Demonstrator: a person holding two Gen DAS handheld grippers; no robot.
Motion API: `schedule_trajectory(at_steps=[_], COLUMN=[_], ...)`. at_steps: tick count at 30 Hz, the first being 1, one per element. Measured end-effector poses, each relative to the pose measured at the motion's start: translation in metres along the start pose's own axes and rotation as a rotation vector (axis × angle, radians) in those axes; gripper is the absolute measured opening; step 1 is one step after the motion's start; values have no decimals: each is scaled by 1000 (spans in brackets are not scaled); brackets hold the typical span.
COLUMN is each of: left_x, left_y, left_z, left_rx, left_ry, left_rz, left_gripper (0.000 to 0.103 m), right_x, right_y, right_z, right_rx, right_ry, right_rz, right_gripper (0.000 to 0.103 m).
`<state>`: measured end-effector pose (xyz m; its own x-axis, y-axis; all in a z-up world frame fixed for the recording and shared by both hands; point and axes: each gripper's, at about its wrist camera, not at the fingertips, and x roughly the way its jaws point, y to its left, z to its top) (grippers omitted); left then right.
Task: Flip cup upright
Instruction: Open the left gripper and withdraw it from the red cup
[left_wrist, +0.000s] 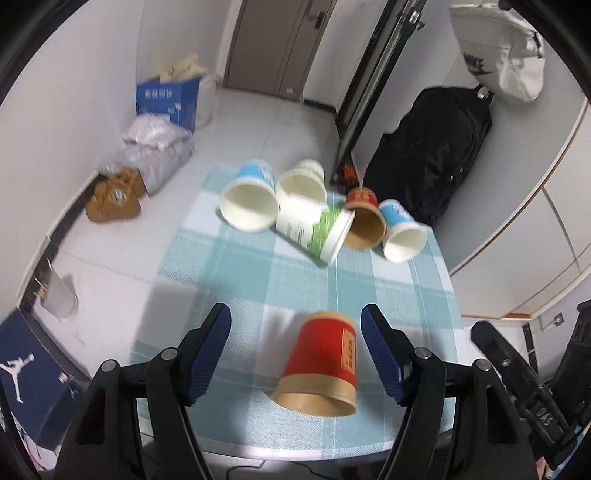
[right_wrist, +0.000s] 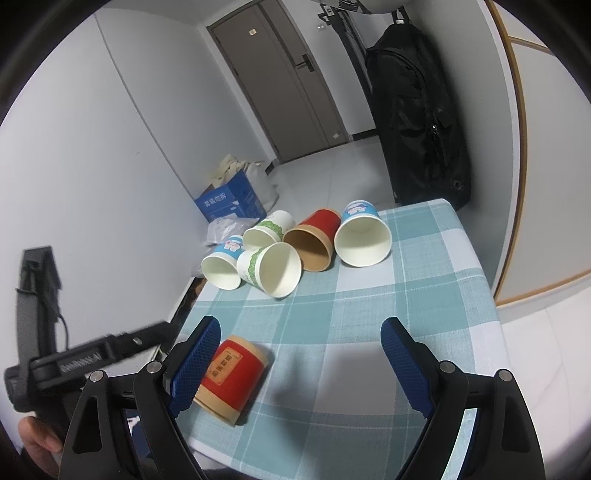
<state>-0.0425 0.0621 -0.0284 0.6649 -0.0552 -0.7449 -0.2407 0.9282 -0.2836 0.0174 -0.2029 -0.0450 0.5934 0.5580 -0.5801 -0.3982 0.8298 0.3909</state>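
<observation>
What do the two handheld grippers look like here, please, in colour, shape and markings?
Both the left gripper and the right gripper have black angular linkage arms with silver pivot pins and blue textured fingers. The right wrist view shows white lettering on the left gripper's black body.

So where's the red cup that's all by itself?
The lone red cup lies on its side on the checked tablecloth, between the open left gripper fingers, apart from the cup pile.
</observation>
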Motion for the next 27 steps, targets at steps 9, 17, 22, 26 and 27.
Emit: schedule_trajectory(at_steps=[9, 17, 22, 26, 27], left_x=[-30, -41, -50, -48, -47], left_y=[-8, -4, -1, 3, 4], left_z=[3, 6, 6, 7, 8], left_rx=[74, 53, 43, 28, 25], left_ry=[-177, -234, -263, -258, -252], left_rz=[43, 53, 28, 41, 52], left_gripper=[69, 85, 85, 85, 85], right_x=[-2, -8, -8, -5, -4], right_y=[16, 36, 46, 52, 53], right_z=[-5, -11, -13, -16, -16], right_rx=[-60, -153, -193, -223, -228], right_ry=[-6, -34, -36, -27, -23], right_rz=[12, 19, 32, 52, 54], right_gripper=[89, 89, 89, 89, 89])
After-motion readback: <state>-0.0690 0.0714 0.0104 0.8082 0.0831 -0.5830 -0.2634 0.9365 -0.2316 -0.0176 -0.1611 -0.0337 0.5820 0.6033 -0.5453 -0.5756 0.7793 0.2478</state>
